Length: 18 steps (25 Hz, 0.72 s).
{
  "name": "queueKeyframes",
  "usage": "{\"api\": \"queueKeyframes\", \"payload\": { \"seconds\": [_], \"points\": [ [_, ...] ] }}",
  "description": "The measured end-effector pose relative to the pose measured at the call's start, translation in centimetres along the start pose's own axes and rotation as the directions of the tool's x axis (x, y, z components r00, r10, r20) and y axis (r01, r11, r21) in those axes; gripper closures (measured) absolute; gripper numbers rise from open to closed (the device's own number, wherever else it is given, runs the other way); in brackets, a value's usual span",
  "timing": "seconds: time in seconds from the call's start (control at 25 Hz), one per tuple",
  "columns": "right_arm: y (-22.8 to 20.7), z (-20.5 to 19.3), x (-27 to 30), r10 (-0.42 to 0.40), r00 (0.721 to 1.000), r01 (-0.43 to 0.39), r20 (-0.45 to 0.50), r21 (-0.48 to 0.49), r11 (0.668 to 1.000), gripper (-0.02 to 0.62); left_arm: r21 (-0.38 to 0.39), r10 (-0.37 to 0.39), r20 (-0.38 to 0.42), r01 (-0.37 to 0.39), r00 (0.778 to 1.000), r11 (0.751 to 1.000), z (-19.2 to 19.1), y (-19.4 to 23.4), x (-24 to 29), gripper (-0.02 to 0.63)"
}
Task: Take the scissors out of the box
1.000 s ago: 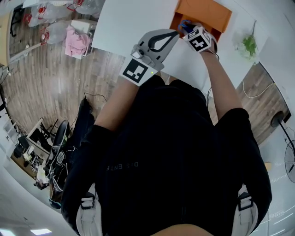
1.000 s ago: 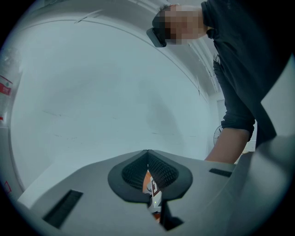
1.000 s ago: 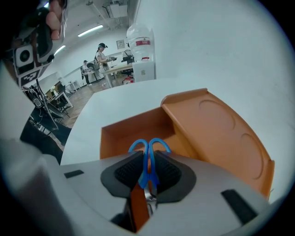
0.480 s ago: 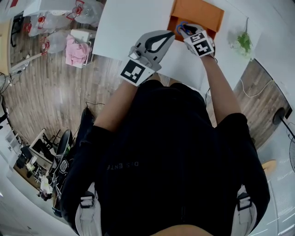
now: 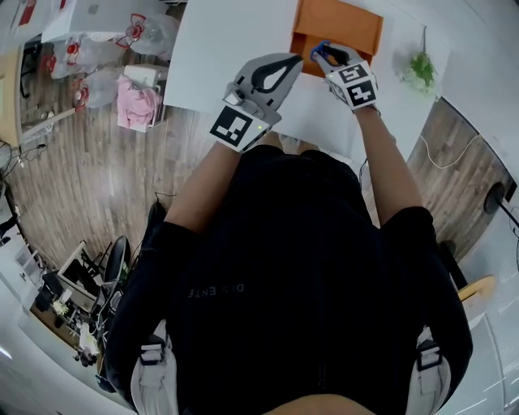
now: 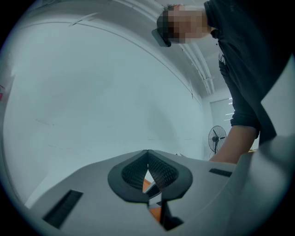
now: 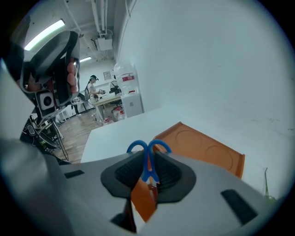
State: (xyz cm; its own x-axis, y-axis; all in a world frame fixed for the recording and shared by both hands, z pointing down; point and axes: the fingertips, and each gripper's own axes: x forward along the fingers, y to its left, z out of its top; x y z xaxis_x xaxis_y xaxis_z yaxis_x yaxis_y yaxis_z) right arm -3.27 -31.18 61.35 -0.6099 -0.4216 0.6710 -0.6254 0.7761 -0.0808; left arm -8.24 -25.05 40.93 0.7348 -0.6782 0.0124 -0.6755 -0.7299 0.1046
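Note:
In the right gripper view, the scissors (image 7: 147,152) show two blue handle loops standing up between my right gripper's (image 7: 148,159) pads, with an orange piece (image 7: 144,200) hanging below them. That gripper is shut on the scissors and holds them above the orange box (image 7: 205,150). In the head view, the right gripper (image 5: 328,55) is over the near edge of the box (image 5: 340,23), and the blue scissors (image 5: 321,49) show at its tips. My left gripper (image 5: 297,60) is shut beside the box's near left corner. Its tips (image 6: 147,151) meet with nothing between them.
The box lies on a white table (image 5: 235,36) against a white wall. A green sprig (image 5: 420,69) lies to the right of the box. The table's near edge runs just in front of the person's body. Bags and a pink cloth (image 5: 138,101) are on the wooden floor at left.
My right gripper has risen from the box with the scissors in it and tilted. The left gripper has stayed by the box's corner.

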Motion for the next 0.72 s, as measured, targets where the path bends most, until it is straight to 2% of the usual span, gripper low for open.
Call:
{"api": "queueKeyframes", "payload": {
  "seconds": [0.36, 0.56, 0.72],
  "points": [
    [0.1, 3.1, -4.7, -0.044, 0.991, 0.039, 0.123, 0.039, 0.998, 0.508, 0.042, -0.030, 0.026, 0.029, 0.999, 0.999, 2.4, -0.6, 0.4, 0.586],
    [0.7, 5.7, -8.3, -0.044, 0.977, 0.034, 0.206, 0.053, 0.998, 0.508, 0.095, -0.052, 0.023, 0.050, 0.998, 0.994, 3.4, -1.3, 1.1, 0.586],
    [0.7, 7.7, -11.7, -0.064, 0.955, 0.047, 0.289, 0.067, 0.997, 0.508, 0.115, -0.072, 0.009, 0.070, 0.997, 0.991, 4.2, -1.9, 1.6, 0.586]
  ]
}}
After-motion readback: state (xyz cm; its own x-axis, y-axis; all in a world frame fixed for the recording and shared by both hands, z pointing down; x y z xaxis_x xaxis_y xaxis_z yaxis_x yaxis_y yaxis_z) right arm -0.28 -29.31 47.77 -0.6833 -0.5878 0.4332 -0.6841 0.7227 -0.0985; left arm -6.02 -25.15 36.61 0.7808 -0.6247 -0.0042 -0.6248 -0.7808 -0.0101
